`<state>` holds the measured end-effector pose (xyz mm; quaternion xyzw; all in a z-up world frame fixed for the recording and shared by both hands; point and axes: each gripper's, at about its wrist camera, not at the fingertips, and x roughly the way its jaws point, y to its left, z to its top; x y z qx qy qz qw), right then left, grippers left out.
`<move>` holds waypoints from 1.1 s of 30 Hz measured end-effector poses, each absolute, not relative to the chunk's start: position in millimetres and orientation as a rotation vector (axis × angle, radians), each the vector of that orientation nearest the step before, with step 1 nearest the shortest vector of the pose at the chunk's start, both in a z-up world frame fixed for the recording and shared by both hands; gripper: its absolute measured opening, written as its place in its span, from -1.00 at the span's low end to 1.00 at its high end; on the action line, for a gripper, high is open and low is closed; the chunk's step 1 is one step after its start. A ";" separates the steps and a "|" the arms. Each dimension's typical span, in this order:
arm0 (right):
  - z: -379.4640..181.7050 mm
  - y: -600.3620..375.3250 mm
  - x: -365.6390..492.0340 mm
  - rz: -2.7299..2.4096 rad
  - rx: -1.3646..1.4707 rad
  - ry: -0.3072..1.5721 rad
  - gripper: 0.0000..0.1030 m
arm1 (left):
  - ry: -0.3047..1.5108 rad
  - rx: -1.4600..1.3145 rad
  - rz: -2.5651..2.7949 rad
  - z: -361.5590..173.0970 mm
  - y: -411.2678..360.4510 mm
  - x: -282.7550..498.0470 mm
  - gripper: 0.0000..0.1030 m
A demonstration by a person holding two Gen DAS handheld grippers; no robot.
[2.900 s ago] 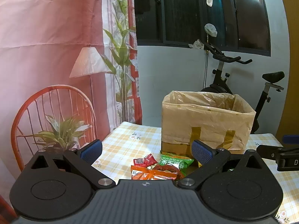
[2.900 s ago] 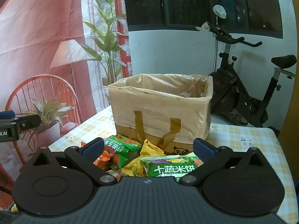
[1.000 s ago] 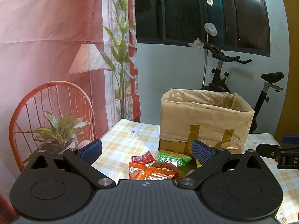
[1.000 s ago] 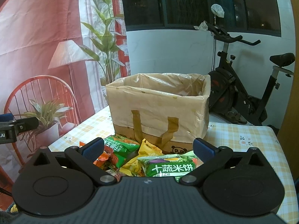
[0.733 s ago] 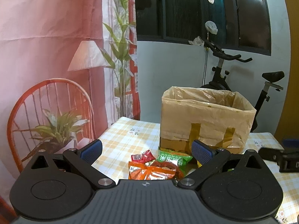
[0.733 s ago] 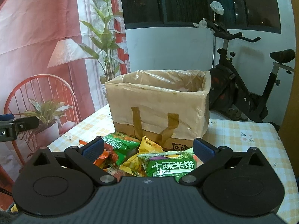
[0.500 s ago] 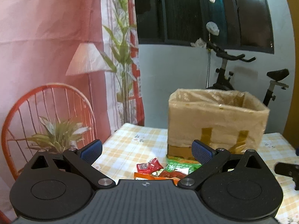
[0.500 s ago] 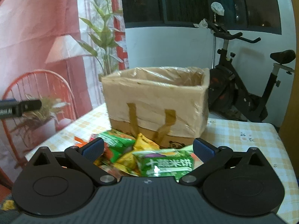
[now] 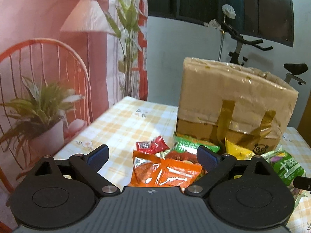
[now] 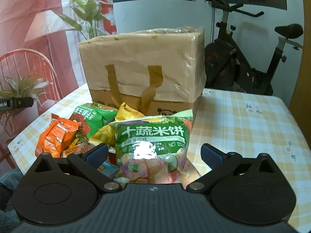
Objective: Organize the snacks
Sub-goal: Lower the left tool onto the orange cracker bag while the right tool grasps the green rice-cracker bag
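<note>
Reading 十蔬米饼 on green packet [image 10: 153,145] | left claw [image 9: 152,155] closing, nothing gripped | right claw [image 10: 153,153] apart

The green snack packet [image 10: 153,139] reads "十蔬米饼"; the other green packet's [image 10: 91,116] print is unclear.

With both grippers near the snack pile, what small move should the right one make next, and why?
Probably ease the right gripper a little further forward and down, then close it on the green rice-cracker bag. That bag lies on top of the pile, between the open fingers with neither touching it, and the lined paper bag stands open just behind.
</note>
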<state>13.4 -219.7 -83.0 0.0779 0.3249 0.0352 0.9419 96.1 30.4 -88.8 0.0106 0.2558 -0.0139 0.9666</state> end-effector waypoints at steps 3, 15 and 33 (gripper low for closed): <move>-87.6 -219.4 15.9 0.070 0.158 0.673 1.00 | 0.528 0.019 -0.035 -94.8 30.9 96.0 0.90; -101.4 -240.4 8.1 0.053 0.235 0.686 1.00 | 0.558 -0.014 -0.034 -108.3 34.3 95.6 0.90; -113.5 -219.1 60.4 0.158 0.123 0.760 1.00 | 0.662 0.002 -0.075 -135.4 31.6 117.4 0.91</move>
